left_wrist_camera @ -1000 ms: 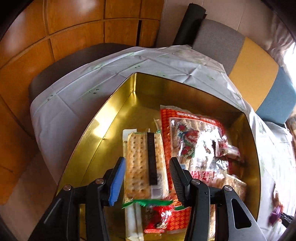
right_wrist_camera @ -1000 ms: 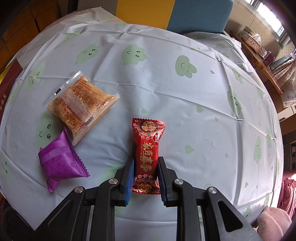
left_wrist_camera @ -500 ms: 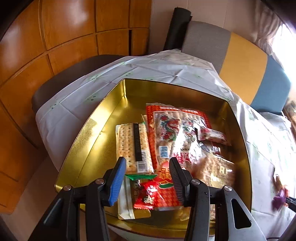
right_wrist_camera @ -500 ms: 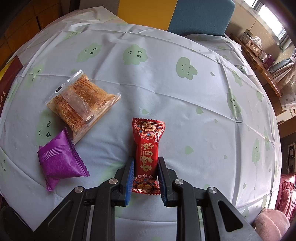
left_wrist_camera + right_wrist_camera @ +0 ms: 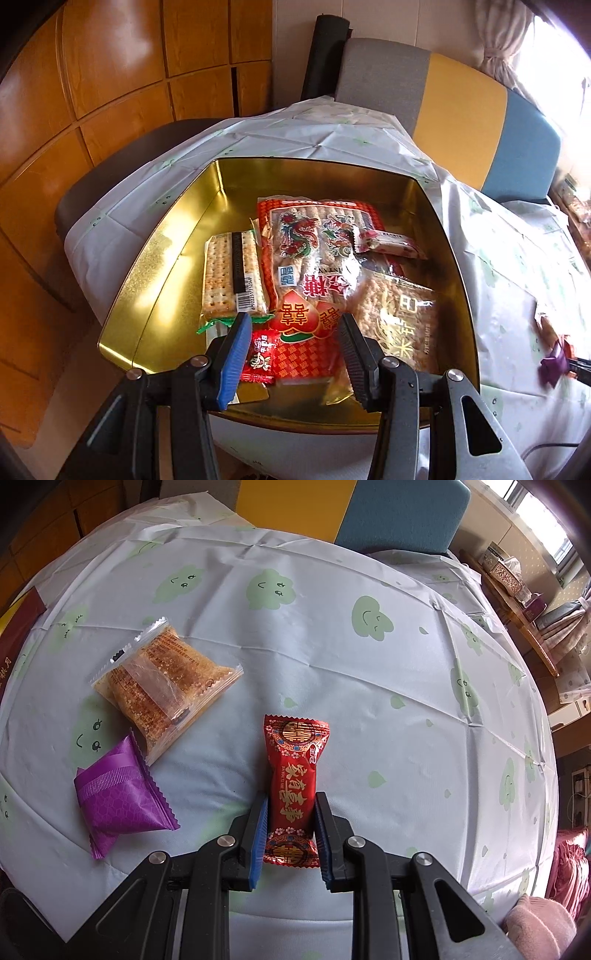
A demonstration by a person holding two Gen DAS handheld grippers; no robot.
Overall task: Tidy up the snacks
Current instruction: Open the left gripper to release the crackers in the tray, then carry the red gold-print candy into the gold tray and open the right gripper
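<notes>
Here, right gripper [image 5: 289, 832] with jaws clamped on the lower half of a red candy packet [image 5: 293, 790], glossy foil with gold characters and crimped ends, lying lengthwise on the worktop [image 5: 369, 709]. Just to the left, apart from the jaws, a purple pyramid-shaped foil packet [image 5: 120, 799] with zigzag edges; touching its upper corner, a clear crinkled wrapper holding a golden-brown grainy cake [image 5: 164, 681]. Underneath, a pale, creased plastic tablecloth printed with green smiling clouds. Beyond the far edge, a blue chair back [image 5: 400, 513].

Seen only from the left wrist: left gripper [image 5: 293, 356], jaws spread wide and holding nothing, poised over the near side of a shiny gold tin [image 5: 155, 273] with angled corners. Inside, a clear-wrapped stack of pale dotted crackers [image 5: 231, 273] at left, a large red dragon-patterned bag [image 5: 314, 243] in the middle, a small red sachet [image 5: 260, 356] between the jaws, and a clear bag of beige crisp sheets [image 5: 399, 325] at right. Around the tin, wooden wall panels [image 5: 92, 74] and a grey, yellow and blue seat back [image 5: 461, 110].
</notes>
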